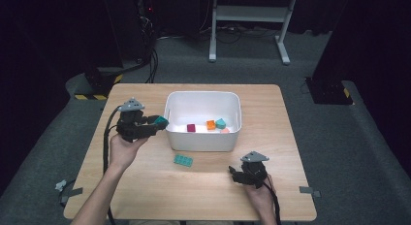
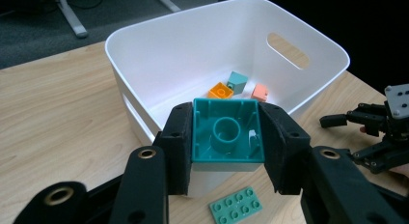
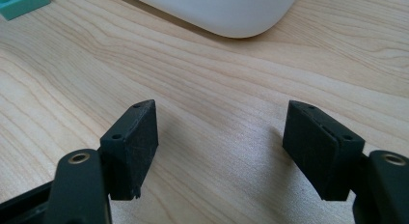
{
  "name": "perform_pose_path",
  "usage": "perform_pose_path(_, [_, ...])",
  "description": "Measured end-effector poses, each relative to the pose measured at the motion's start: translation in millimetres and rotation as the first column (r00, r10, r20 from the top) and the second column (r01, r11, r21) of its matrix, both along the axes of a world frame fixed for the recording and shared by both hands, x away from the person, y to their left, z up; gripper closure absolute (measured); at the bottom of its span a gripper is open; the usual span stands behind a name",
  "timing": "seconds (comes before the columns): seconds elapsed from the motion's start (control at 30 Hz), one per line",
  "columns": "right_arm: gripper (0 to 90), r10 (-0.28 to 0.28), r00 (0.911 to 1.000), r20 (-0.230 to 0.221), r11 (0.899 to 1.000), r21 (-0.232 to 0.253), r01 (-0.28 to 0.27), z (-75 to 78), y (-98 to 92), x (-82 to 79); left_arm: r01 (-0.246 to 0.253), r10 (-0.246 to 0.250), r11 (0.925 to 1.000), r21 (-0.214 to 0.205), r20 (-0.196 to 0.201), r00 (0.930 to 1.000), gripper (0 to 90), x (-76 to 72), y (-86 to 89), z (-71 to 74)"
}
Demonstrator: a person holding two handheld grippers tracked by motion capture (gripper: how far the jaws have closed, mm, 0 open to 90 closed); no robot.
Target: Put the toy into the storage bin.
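My left gripper [image 1: 156, 124] [image 2: 226, 139] is shut on a teal square brick [image 2: 226, 132] [image 1: 161, 121], hollow underside toward the camera, held just left of the white bin's [image 1: 169, 108] [image 2: 144, 55] left wall. Inside the bin lie an orange brick [image 1: 211, 124] [image 2: 220, 91], a pale teal brick [image 1: 220, 122] [image 2: 237, 81], a peach brick [image 1: 225, 130] [image 2: 260, 92] and a dark red brick [image 1: 191, 128]. A flat teal plate [image 1: 183, 160] [image 2: 236, 206] lies on the table in front of the bin. My right gripper [image 1: 236, 174] [image 3: 219, 147] rests open low over bare wood near the front right.
The wooden table [image 1: 271, 104] [image 3: 202, 69] has free room left of the bin and along the front edge. A white frame stand [image 1: 249, 14] sits on the dark floor beyond the table. Cables trail from both grippers off the front.
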State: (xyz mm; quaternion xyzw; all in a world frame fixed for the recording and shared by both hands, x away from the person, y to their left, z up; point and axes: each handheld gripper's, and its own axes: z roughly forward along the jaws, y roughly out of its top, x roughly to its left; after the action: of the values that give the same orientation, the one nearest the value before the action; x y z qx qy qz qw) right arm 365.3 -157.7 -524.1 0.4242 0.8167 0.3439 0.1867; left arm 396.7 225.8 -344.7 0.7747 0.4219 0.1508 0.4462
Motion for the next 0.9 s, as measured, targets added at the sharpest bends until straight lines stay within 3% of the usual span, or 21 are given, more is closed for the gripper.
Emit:
perform_pose_path(0.33, [28.1, 0.000, 1.0000, -0.001, 1.000, 0.000, 0.000, 0.0, 0.0, -0.1, 0.020, -0.020, 0.9998, -0.003, 0.013, 0.9997, 58.3, 18.9, -15.9, 9.8])
perform_pose_path(0.43, [28.1, 0.000, 1.0000, -0.001, 1.000, 0.000, 0.000, 0.0, 0.0, -0.1, 0.003, -0.003, 1.0000, 0.000, 0.037, 0.9993, 58.2, 22.4, -19.2, 9.6])
perform_pose_path(0.9, [28.1, 0.000, 1.0000, -0.001, 1.000, 0.000, 0.000, 0.0, 0.0, -0.1, -0.008, 0.008, 0.9996, -0.028, 0.009, 0.9999, 58.2, 42.9, -30.4, -4.0])
